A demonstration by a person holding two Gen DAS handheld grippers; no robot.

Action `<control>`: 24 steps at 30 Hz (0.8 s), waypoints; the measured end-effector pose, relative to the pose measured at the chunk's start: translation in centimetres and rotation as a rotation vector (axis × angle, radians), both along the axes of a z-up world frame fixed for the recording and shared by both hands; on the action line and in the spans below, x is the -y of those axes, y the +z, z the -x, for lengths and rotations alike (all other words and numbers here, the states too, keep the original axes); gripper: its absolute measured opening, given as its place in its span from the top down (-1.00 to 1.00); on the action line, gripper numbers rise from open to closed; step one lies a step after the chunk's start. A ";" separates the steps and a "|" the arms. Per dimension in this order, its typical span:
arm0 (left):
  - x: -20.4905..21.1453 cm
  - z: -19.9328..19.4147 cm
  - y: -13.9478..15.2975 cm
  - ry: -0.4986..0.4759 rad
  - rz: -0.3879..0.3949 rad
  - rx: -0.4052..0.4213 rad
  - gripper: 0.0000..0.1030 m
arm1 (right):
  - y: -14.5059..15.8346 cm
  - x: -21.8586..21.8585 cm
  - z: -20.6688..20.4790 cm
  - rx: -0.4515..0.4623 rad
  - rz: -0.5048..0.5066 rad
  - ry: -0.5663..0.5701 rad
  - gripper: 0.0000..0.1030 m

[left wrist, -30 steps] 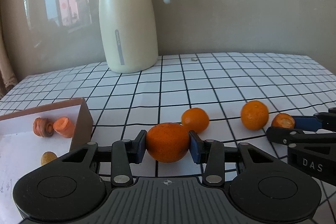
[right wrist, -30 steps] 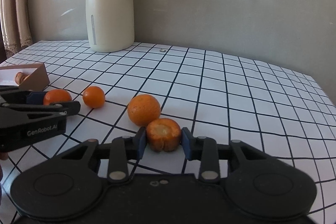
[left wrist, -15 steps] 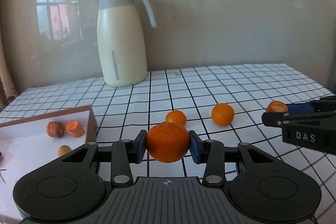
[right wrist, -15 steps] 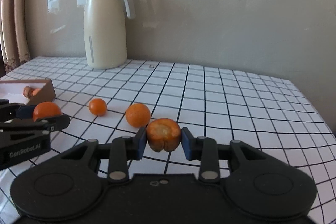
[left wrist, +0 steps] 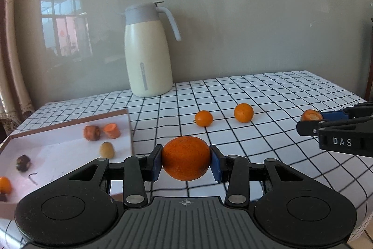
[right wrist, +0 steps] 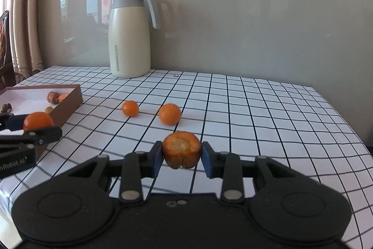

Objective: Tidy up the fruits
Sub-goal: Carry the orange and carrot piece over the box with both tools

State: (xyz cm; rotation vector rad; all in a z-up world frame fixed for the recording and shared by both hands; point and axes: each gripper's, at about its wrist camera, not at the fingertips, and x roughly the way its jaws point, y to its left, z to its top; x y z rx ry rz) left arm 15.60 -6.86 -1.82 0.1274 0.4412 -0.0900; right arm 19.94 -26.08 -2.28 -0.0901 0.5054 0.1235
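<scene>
My left gripper (left wrist: 186, 159) is shut on a round orange (left wrist: 185, 157), held above the table just right of the brown box (left wrist: 70, 123). It also shows in the right wrist view (right wrist: 37, 121). My right gripper (right wrist: 181, 156) is shut on a cut carrot chunk (right wrist: 181, 152), held above the table; the chunk shows at the far right in the left wrist view (left wrist: 311, 115). Two oranges lie on the checked cloth: a small one (left wrist: 203, 118) (right wrist: 130, 108) and a larger one (left wrist: 243, 112) (right wrist: 169, 113).
The box holds carrot pieces (left wrist: 112, 130), a brownish piece (left wrist: 92, 132), a small yellow fruit (left wrist: 106, 149), a dark piece (left wrist: 23, 163) and an orange piece (left wrist: 4, 184). A cream thermos jug (left wrist: 148, 55) stands at the back. The table's right edge (right wrist: 349, 130) is near.
Both grippers have lifted and drawn back from the table with their loads. The left one has moved towards the box, more of whose inside shows now.
</scene>
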 end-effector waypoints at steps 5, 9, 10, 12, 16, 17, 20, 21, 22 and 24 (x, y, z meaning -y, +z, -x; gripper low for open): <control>-1.0 1.3 0.4 0.011 0.001 0.017 0.18 | 0.0 -0.4 1.6 0.003 0.009 0.005 0.49; -1.9 2.6 0.7 0.024 0.004 0.031 0.18 | 0.3 -0.9 2.5 0.020 0.021 0.025 0.49; -2.1 2.9 0.7 0.026 0.006 0.032 0.18 | 0.3 -1.1 2.9 0.024 0.025 0.032 0.49; -2.5 3.6 0.8 0.032 0.006 0.038 0.18 | 0.4 -1.5 3.3 0.034 0.036 0.046 0.49; -3.1 4.7 1.0 0.040 -0.006 0.064 0.18 | 0.7 -2.0 4.2 0.053 0.050 0.069 0.49; -3.3 4.9 1.0 0.044 -0.009 0.071 0.18 | 0.8 -2.2 4.3 0.059 0.050 0.074 0.48; -3.7 5.8 1.3 0.054 -0.011 0.094 0.18 | 1.3 -2.5 5.1 0.092 0.038 0.103 0.48; -3.9 6.1 1.4 0.058 -0.010 0.102 0.18 | 1.5 -2.7 5.4 0.101 0.031 0.117 0.48; -4.1 6.4 1.5 0.062 -0.011 0.109 0.18 | 1.6 -2.9 5.7 0.109 0.029 0.128 0.48; -4.4 6.9 1.7 0.072 -0.013 0.123 0.18 | 1.8 -3.3 6.1 0.127 0.027 0.154 0.48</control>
